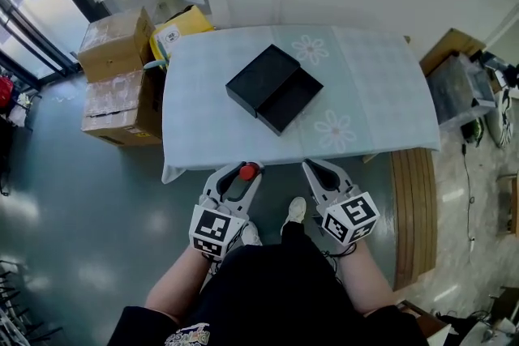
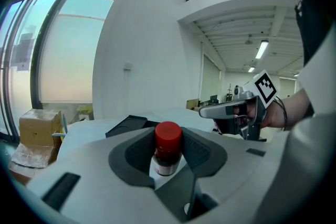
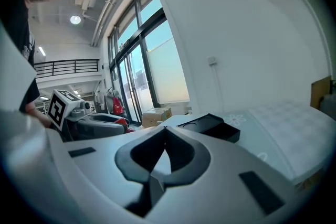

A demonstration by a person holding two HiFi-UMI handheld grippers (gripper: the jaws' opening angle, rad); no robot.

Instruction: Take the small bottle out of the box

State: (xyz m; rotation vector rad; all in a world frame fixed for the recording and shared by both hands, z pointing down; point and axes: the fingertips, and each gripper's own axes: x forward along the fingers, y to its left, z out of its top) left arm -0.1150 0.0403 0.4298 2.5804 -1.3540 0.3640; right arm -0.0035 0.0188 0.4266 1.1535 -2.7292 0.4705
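Since the small bottle with the red cap stands between the jaws of the left gripper, and not in the box, the extraction itself is judged complete. The left gripper view shows the dark pads pressed against the bottle on both sides, with the bottle upright and its cap clear above the jaws. The grip looks centred and secure.

The left gripper is on the near side of the surface, just off its near edge and close to the person's body. The bottle is therefore over the floor, well apart from the box.

The box lies open near the middle of the surface in two black parts, touching side by side. The right gripper view shows round recesses in one part. No bottle is visible in either part, though the interior cannot be checked fully from these angles.

The right gripper is beside the left one, on the right, also short of the near edge. Its jaws are closed tip to tip, with nothing between them.

Outstanding items, as a judgement: the task sentence names no place for the bottle, so at most a set-down on the surface remains. The main risk is a slip while the bottle is held over the floor.
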